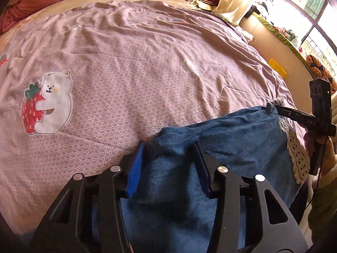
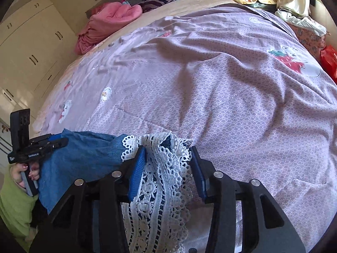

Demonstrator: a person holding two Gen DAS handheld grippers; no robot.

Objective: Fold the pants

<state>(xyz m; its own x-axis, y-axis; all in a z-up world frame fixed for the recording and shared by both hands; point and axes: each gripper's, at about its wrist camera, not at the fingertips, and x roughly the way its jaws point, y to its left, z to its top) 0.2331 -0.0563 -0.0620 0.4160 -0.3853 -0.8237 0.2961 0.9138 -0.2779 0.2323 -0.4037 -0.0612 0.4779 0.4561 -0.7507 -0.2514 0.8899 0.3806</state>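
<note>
At near edge of bedspread [image 1: 130, 67]: blue pants [image 1: 231, 135] held up, unfolded. Left gripper [image 1: 170, 164] clamps denim, right gripper [image 2: 168, 164] clamps lace trim [image 2: 158, 181]. No fold yet; laying flat, folding remain.

Black claw [image 1: 170, 166], blue pads [image 1: 134, 168]

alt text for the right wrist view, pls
The right gripper holds the white lace trim of blue denim pants between its blue-padded fingers, above a bed with a pink patterned cover. At left, the left gripper grips the denim.
</note>
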